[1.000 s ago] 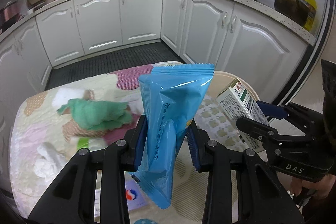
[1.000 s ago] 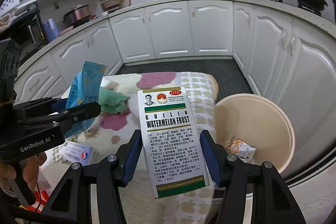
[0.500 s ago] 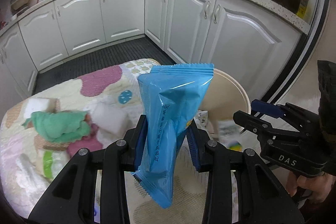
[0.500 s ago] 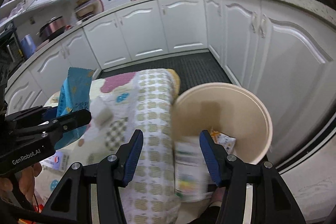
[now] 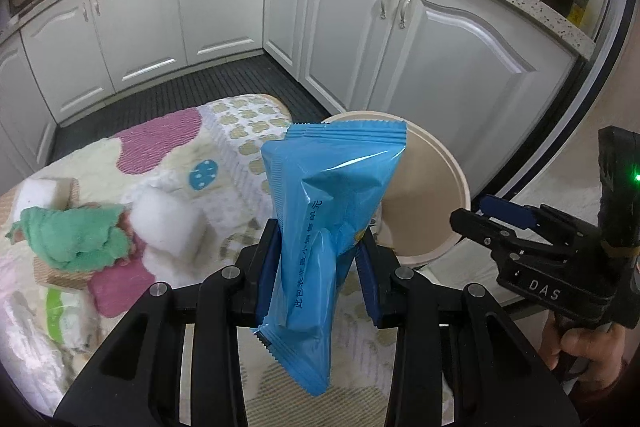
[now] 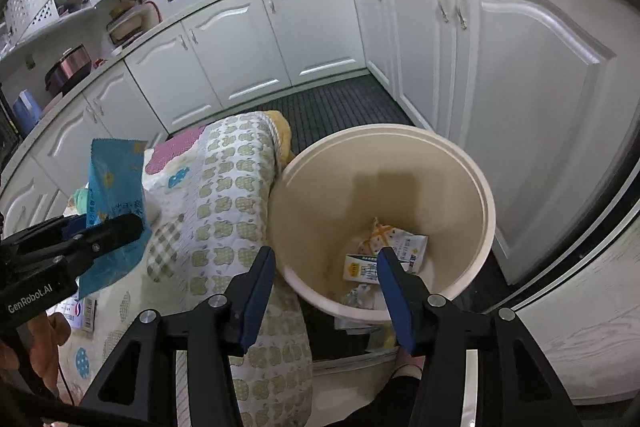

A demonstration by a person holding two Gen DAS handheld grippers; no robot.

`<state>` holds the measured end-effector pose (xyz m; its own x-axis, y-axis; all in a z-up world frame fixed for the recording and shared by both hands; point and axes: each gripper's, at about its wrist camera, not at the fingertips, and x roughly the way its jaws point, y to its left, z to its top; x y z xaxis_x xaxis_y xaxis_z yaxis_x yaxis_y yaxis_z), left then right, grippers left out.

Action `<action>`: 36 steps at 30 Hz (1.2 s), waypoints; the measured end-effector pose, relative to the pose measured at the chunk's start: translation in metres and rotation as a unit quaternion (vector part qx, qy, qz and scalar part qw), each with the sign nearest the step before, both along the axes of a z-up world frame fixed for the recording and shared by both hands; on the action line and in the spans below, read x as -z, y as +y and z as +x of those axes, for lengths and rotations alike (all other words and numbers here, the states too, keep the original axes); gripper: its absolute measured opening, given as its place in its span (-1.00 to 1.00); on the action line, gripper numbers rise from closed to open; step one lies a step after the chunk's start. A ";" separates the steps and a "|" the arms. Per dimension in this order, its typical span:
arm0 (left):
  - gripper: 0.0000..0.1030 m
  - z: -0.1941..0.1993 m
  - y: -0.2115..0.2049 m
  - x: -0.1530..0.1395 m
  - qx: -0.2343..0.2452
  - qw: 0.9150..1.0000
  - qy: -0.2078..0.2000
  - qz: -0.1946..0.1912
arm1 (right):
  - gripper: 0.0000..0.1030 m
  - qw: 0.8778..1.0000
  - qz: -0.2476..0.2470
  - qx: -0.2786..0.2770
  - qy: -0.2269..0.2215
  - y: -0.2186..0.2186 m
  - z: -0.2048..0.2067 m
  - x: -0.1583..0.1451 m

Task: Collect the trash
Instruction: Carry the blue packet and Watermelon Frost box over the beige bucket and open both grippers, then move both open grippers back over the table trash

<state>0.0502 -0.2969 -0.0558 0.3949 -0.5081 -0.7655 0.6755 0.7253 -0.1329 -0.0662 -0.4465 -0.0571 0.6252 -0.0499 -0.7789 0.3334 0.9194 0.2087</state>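
partly done, judging by the cream bin point(image 6: 476, 187): held a white medicine box point(image 6: 360, 267) and other packets at its bottom. right gripper point(image 6: 326, 291) hovered over the bin rim, fingers apart and empty. left gripper point(image 5: 318, 267) clamped a blue snack wrapper point(image 5: 324, 223) upright, beside the bin, not yet dropped. left on the quilted surface point(image 5: 240, 131): green cloth point(image 5: 72, 239), white tissue point(image 5: 168, 223).

"DAS" stands in white on the right gripper point(image 5: 506, 223) body; "GenRobot.AI" on the left gripper point(image 6: 76, 233) body. Chinese characters on the blue wrapper point(image 5: 328, 227) are unreadable.
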 end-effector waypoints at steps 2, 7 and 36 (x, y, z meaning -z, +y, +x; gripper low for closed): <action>-0.34 0.000 -0.007 -0.001 0.004 1.000 0.001 -0.003 | 0.02 1.000 0.003 0.004 0.000 -0.003 -0.002 0.000; -0.34 0.003 -0.026 0.000 0.013 1.000 0.011 -0.016 | 0.02 1.000 -0.005 0.013 0.003 -0.010 -0.008 -0.003; 0.28 0.014 -0.025 0.007 -0.025 0.999 0.022 -0.038 | 0.23 1.000 -0.004 0.009 0.026 -0.005 0.002 0.007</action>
<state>0.0641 -0.3223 -0.0623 0.3884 -0.5464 -0.7420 0.6317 0.7442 -0.2173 -0.0641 -0.4513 -0.0645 0.5829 -0.0670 -0.8098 0.3606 0.9144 0.1839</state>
